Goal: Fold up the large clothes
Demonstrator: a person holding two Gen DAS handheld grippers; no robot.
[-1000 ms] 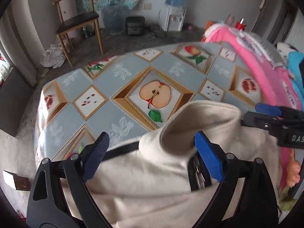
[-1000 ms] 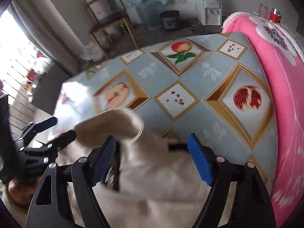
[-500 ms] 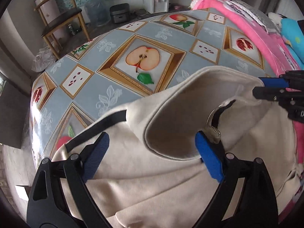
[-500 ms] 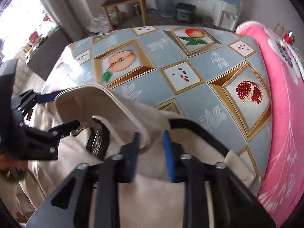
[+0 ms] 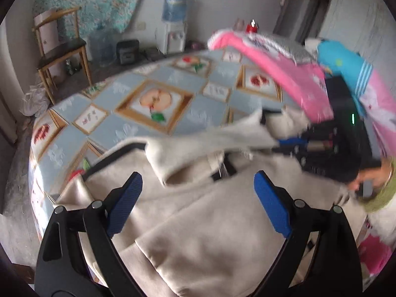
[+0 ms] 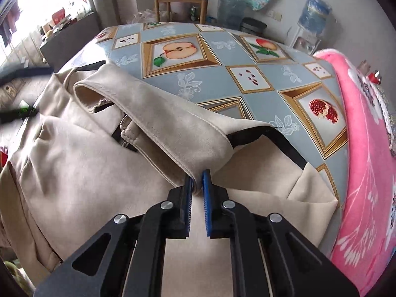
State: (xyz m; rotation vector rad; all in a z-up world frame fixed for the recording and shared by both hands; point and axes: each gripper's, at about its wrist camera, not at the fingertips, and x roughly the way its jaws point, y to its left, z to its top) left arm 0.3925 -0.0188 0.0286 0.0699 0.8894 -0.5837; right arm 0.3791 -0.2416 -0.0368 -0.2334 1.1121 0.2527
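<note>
A large beige coat (image 6: 86, 163) with black trim lies on the fruit-patterned tablecloth (image 6: 222, 57). In the right wrist view my right gripper (image 6: 196, 185) has its jaws closing, and the blue pads pinch the near edge of the coat's collar (image 6: 160, 121). The left wrist view is blurred. It shows the same right gripper (image 5: 284, 146) pulling the collar (image 5: 210, 138) out to the right. My left gripper (image 5: 198, 198) hangs open over the coat's body (image 5: 210, 235), with nothing between its fingers.
A pink blanket (image 6: 366, 173) lies heaped along the table's right side, with a blue garment (image 5: 346, 66) on top. A person's hand (image 5: 371, 175) holds the right gripper. Beyond the table stand a wooden chair (image 5: 61, 57) and a water dispenser (image 5: 174, 24).
My right gripper went from wide open to shut on the collar's edge. My left gripper drew back from the collar, and the collar now stretches toward the right.
</note>
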